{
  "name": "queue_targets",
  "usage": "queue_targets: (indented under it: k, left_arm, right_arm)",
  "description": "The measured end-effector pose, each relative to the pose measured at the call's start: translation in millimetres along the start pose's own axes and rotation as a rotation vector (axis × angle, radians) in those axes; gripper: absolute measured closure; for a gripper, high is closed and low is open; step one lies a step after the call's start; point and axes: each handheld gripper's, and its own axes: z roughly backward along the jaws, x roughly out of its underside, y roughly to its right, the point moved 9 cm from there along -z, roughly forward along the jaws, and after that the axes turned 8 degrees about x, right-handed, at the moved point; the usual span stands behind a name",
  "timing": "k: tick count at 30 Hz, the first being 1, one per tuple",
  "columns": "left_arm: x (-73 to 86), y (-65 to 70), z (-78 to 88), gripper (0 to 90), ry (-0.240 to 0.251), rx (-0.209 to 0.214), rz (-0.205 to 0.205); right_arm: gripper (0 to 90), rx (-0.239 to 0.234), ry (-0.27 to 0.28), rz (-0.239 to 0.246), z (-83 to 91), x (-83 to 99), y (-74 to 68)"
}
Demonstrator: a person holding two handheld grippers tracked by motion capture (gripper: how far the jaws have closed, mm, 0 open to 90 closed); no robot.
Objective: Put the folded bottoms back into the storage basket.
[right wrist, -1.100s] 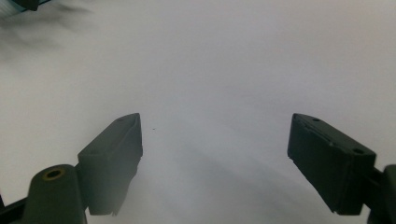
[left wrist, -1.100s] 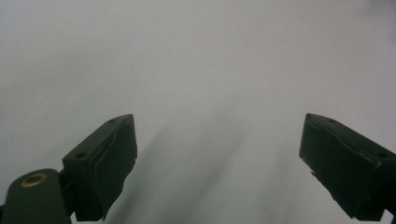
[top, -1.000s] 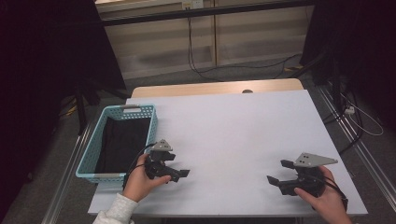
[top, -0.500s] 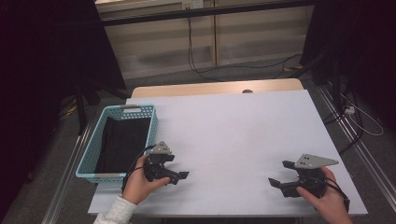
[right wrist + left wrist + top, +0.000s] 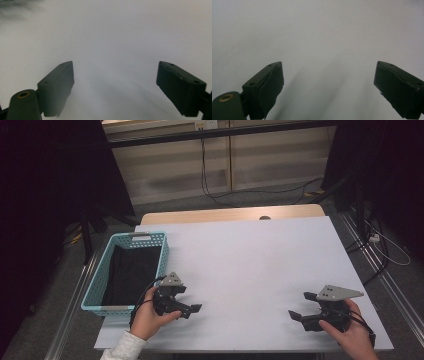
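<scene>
Tabletop (image 5: 250, 260): white sheet lying bare across the middle, dim room with dark curtains and floor cables surrounding it.
Basket (image 5: 95, 292): pale blue, sitting at the left edge of the tabletop, dark inside.
Left tongs (image 5: 192, 310): resting near the front edge, just beside the basket's front right corner, jaws standing spread with nothing between, pointing right.
Right tongs (image 5: 300, 307): sitting near the front right corner, well apart from the left tongs, jaws gaping wide over bare tabletop, holding nothing.
</scene>
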Motion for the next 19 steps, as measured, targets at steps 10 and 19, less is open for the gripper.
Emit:
queue_targets:
  k: [10, 19]
  left_arm:
    - [0.4, 0.4, -2.2, 8.8, -0.005, -0.006, -0.008]
    - [-0.7, 0.4, -2.2, 8.7, 0.004, -0.011, -0.014]
  right_arm:
    - [13.2, 0.01, -0.007, 0.007, -0.6, 1.7, 1.4]
    - [13.2, 0.011, -0.014, 0.011, -1.2, 3.0, 0.9]
